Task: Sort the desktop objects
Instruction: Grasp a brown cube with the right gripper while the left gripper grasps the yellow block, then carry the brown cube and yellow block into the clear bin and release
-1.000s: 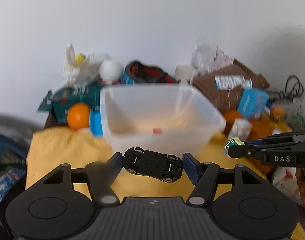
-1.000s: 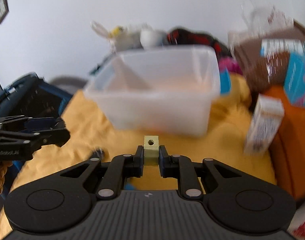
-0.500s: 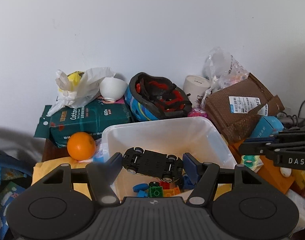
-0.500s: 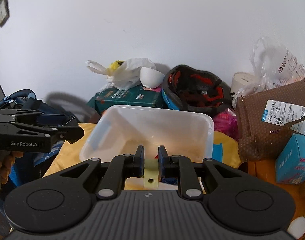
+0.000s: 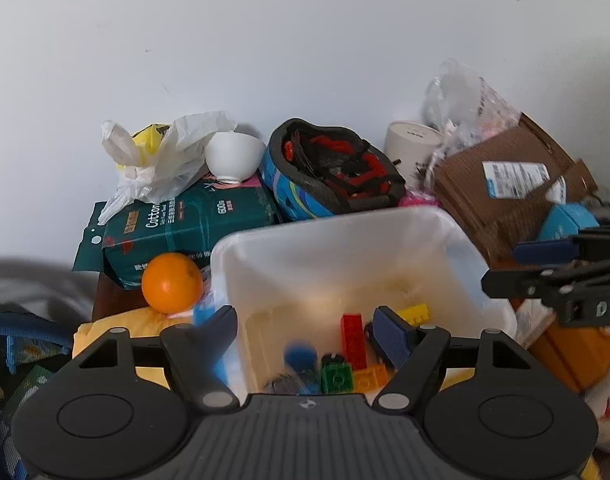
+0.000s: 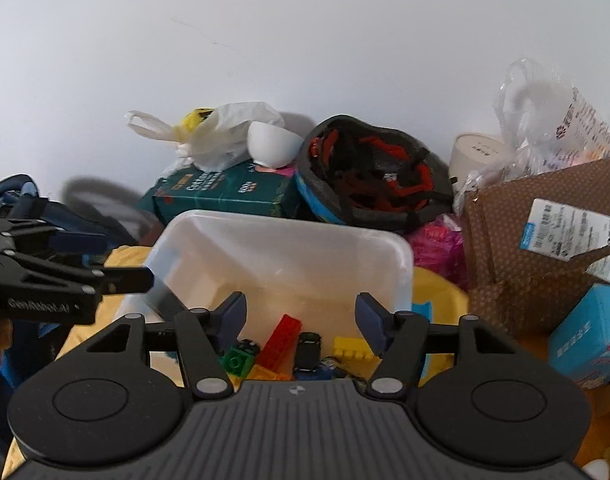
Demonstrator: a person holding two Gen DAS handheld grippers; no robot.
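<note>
A translucent plastic bin [image 5: 345, 240] [image 6: 281, 240] stands on a yellow cloth and holds toy bricks: a red brick [image 5: 353, 340] [image 6: 281, 338], a green brick [image 5: 337, 376] [image 6: 235, 362], a yellow brick [image 5: 415, 314] [image 6: 351, 348] and an orange one. A small black toy car [image 6: 308, 350] lies among them. My left gripper [image 5: 309, 332] is open and empty over the bin's near left corner. My right gripper [image 6: 301, 320] is open and empty over the bin's near side. Each gripper shows at the edge of the other's view.
Behind the bin are a green tissue pack [image 5: 185, 224], an orange [image 5: 172, 282], a white bowl [image 5: 233, 156], a plastic bag, a bike helmet [image 5: 337, 176], a paper cup and a brown parcel [image 6: 545, 240]. A blue box [image 6: 589, 332] and orange boxes lie right.
Both grippers have opened over the bin. The black toy car has left my left gripper and the pale yellow-green block has left my right one; the car now lies in the bin.
</note>
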